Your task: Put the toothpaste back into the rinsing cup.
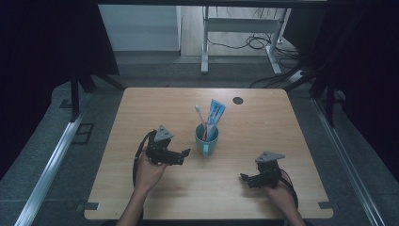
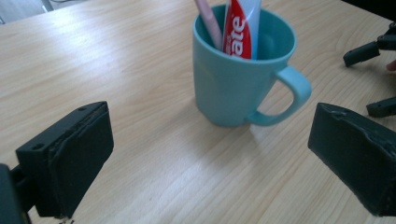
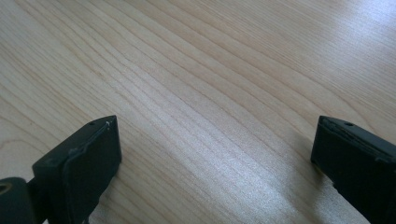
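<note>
We see the teal mug (image 2: 236,79) standing upright near the middle of the wooden table (image 1: 263,122), with a toothpaste tube (image 2: 240,28) and a pink toothbrush (image 2: 209,23) inside, just in front of our left gripper (image 2: 210,158), whose jaws are spread wide and empty. The mug looks glazed, smooth and rigid, so we judge it rather heavy, slippery and breakable, and best taken across its round wall or by the handle, while the tube is soft and light. Our right gripper (image 3: 215,158) also stands wide with nothing between the jaws, over bare wood, well apart from the mug.

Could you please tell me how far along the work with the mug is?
Done: toothbrush and toothpaste tube stand in the teal mug. In hand: nothing; the left gripper faces the mug, open. The right gripper is open over bare table. Any gripping remains.
</note>
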`<action>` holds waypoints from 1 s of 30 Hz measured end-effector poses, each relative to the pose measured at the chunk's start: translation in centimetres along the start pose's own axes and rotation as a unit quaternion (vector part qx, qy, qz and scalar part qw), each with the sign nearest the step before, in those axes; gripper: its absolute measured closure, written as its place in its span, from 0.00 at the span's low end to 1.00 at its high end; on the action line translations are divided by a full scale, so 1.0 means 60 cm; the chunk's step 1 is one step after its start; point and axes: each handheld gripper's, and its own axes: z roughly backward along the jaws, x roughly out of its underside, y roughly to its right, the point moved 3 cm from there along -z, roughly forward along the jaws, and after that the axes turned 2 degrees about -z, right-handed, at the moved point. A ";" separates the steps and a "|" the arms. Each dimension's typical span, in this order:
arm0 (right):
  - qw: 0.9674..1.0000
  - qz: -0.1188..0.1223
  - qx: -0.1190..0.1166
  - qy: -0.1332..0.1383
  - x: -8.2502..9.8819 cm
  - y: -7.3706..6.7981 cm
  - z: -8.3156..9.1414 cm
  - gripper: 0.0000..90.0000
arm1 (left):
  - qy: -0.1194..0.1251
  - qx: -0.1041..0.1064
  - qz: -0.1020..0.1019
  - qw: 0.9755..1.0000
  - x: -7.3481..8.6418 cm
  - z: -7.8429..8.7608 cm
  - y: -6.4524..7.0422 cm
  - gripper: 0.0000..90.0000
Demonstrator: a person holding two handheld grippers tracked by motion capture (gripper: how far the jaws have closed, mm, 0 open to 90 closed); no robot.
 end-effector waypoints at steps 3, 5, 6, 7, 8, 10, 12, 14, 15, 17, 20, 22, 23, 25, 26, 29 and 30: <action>1.000 0.001 0.000 0.000 0.000 0.000 0.000 0.01 | -0.003 -0.003 0.002 1.000 0.012 0.004 -0.004 0.01; 1.000 0.001 0.000 0.000 0.000 0.000 0.000 0.01 | -0.005 -0.008 0.004 1.000 0.024 0.008 -0.006 0.01; 1.000 0.001 0.000 0.000 0.000 0.000 0.000 0.01 | -0.005 -0.008 0.004 1.000 0.024 0.008 -0.006 0.01; 1.000 0.001 0.000 0.000 0.000 0.000 0.000 0.01 | -0.004 -0.009 0.005 1.000 0.032 0.011 -0.007 0.01; 1.000 0.001 0.000 0.000 0.000 0.000 0.000 0.01 | -0.004 -0.009 0.005 1.000 0.032 0.011 -0.007 0.01; 1.000 0.001 0.000 0.000 0.000 0.000 0.000 0.01 | -0.007 -0.011 0.007 1.000 0.041 0.014 -0.007 0.01; 1.000 0.001 0.001 0.000 0.000 0.000 0.000 0.01 | -0.008 -0.014 0.007 1.000 0.050 0.016 -0.008 0.01; 1.000 0.001 0.001 0.000 0.000 0.000 0.000 0.01 | -0.009 -0.015 0.009 1.000 0.059 0.017 -0.008 0.01; 1.000 0.000 0.001 0.000 0.000 0.000 0.000 0.01 | -0.009 -0.014 0.011 1.000 0.067 0.017 -0.009 0.01; 1.000 0.000 0.002 0.000 0.000 0.000 0.000 0.01 | -0.008 -0.013 0.012 1.000 0.075 0.018 -0.008 0.01; 1.000 -0.001 0.002 0.000 0.000 0.000 0.000 0.01 | -0.005 -0.011 0.013 1.000 0.082 0.017 -0.007 0.01; 1.000 -0.001 0.002 0.000 0.000 -0.001 0.000 0.01 | -0.007 -0.010 0.014 1.000 0.090 0.017 -0.005 0.01; 1.000 -0.002 0.002 0.000 0.000 -0.001 0.000 0.01 | -0.008 -0.012 0.013 1.000 0.094 0.016 -0.005 0.01; 1.000 -0.002 0.003 0.000 0.000 -0.001 0.000 0.01 | -0.014 -0.014 0.012 1.000 0.102 0.013 -0.002 0.01; 1.000 -0.002 0.003 0.000 0.000 -0.001 0.000 0.01 | -0.016 -0.016 0.012 1.000 0.107 0.011 -0.001 0.01; 1.000 -0.002 0.002 0.000 0.000 -0.001 0.000 0.01 | -0.025 -0.019 0.009 0.999 0.119 0.006 0.002 0.01; 1.000 -0.001 0.003 0.000 0.000 -0.001 0.000 0.01 | -0.029 -0.021 0.008 0.999 0.124 0.003 0.003 0.01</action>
